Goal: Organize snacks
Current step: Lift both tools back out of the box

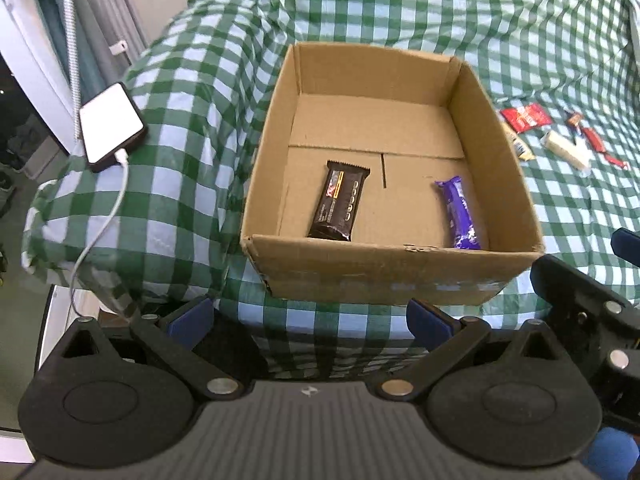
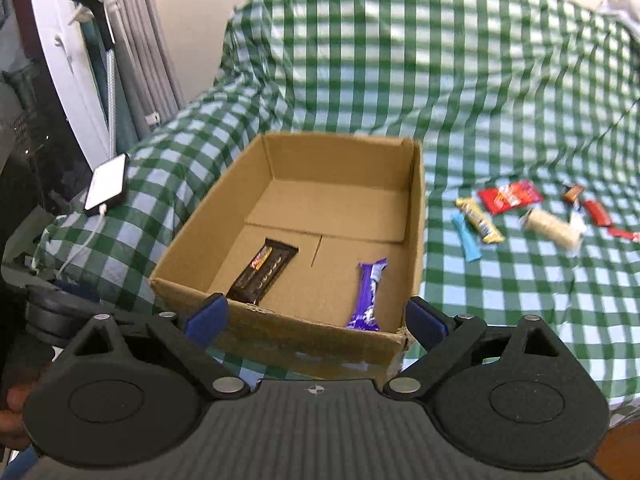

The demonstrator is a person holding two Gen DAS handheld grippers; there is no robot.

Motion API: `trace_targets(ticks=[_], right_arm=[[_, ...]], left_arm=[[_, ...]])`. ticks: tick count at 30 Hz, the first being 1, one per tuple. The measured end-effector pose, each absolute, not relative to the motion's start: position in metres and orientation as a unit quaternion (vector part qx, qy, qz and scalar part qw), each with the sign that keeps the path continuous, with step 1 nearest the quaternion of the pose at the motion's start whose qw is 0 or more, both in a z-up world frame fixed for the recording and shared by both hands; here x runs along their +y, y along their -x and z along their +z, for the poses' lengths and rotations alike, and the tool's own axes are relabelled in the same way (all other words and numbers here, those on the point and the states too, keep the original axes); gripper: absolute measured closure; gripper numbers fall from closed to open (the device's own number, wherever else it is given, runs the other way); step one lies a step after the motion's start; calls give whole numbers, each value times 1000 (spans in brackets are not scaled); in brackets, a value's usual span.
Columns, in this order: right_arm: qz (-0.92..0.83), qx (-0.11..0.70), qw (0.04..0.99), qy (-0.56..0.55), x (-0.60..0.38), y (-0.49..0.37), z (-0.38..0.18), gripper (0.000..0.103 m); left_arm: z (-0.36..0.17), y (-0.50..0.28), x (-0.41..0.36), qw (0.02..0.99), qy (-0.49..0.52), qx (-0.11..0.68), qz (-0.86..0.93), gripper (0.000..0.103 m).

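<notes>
Jaws of both the left gripper [image 1: 310,320] and right gripper [image 2: 316,318] gape empty near the cardboard box [image 2: 416,216]; the loose snacks [image 2: 510,196] at right look light and crinkly, best pinched mid-wrapper.

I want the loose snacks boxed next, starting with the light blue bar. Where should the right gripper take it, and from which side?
Grip the light blue bar across its narrow width near the middle, coming straight down from above. It lies flat on the checked cover, so only its long edges are exposed. Keep the fingers clear of the yellow bar close on its right. The right gripper is open and holds nothing.
</notes>
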State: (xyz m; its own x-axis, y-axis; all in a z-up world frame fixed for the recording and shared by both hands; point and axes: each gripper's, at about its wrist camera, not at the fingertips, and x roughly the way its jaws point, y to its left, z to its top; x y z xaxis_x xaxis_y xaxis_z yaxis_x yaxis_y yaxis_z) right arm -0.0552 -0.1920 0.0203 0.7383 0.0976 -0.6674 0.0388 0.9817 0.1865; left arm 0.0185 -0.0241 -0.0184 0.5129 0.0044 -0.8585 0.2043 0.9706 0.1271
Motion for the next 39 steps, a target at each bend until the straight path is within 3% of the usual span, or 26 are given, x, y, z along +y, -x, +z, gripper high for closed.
trace_targets(ticks=[18,39], right_arm=[[15,292,953,-77,-179,122,60,3],[20,296,951,-83,-184,121,56,3]], left_arm=[[19,39,-19,898,-106,423,-65,0],[9,32,-24,888,-118,440,-62,0]])
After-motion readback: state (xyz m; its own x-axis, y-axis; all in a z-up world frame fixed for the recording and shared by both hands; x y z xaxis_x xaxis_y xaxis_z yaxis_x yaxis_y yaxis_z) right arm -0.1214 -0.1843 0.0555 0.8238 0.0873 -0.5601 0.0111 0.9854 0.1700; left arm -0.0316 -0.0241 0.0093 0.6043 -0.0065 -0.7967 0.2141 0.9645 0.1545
